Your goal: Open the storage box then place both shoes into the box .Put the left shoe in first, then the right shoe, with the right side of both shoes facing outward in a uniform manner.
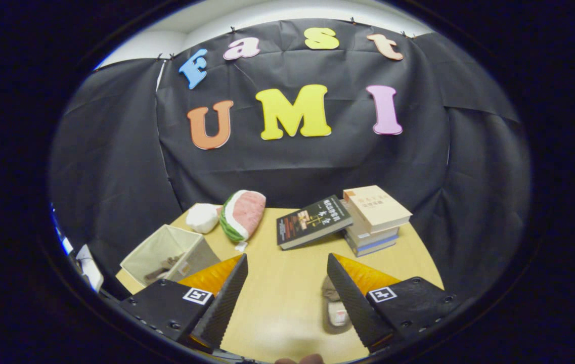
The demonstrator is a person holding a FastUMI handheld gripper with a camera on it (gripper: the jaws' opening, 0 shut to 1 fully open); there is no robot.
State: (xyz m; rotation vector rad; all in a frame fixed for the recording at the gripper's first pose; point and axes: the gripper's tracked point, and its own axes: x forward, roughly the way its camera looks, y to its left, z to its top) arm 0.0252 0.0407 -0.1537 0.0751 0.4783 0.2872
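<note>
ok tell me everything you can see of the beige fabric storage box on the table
The beige fabric storage box is a soft-sided, square-cornered bin with thin cloth walls and no lid on it, so its top is open. It stands upright near the edge of the light wooden table, beyond the open gripper's left finger and in front of a white plush and a watermelon-slice plush. A brownish shoe already lies inside on its floor. Neither finger touches the box.

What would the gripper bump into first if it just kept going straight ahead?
Probably the dark book. The gripper is open over bare table, and the book, propped on the book stack, lies in line beyond the fingers. Depth is hard to judge; it might pass above it.
</note>
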